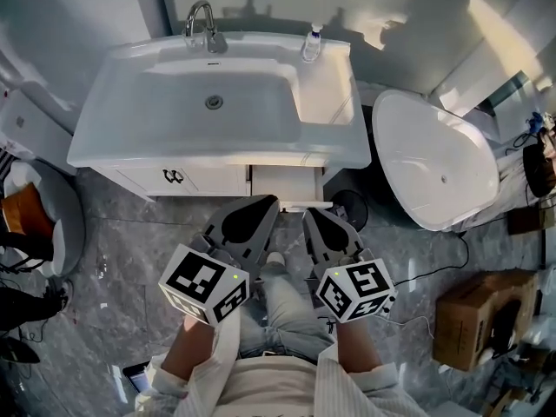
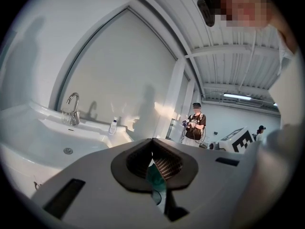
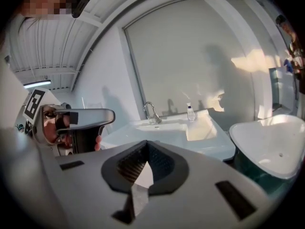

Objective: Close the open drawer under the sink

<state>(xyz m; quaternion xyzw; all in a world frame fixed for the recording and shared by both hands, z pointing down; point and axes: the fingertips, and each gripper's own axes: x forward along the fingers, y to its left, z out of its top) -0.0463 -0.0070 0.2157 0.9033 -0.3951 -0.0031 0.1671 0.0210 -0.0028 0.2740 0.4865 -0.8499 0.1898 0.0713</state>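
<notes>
Head view | one sink (image 1: 113, 102) | one open drawer (image 1: 285, 184) | left claw (image 1: 266, 205), right claw (image 1: 312, 215): both closed, empty

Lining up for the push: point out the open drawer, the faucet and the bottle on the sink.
open drawer (image 1: 284, 185): head view, its pulled-out white inside
faucet (image 1: 212, 38): head view, its base by the basin
bottle (image 1: 311, 45): head view, its clear body

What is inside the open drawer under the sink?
The visible part of the drawer is pale and bare; nothing shows in it. Its back lies hidden under the sink top, and the left gripper covers a bit of its front.
</notes>
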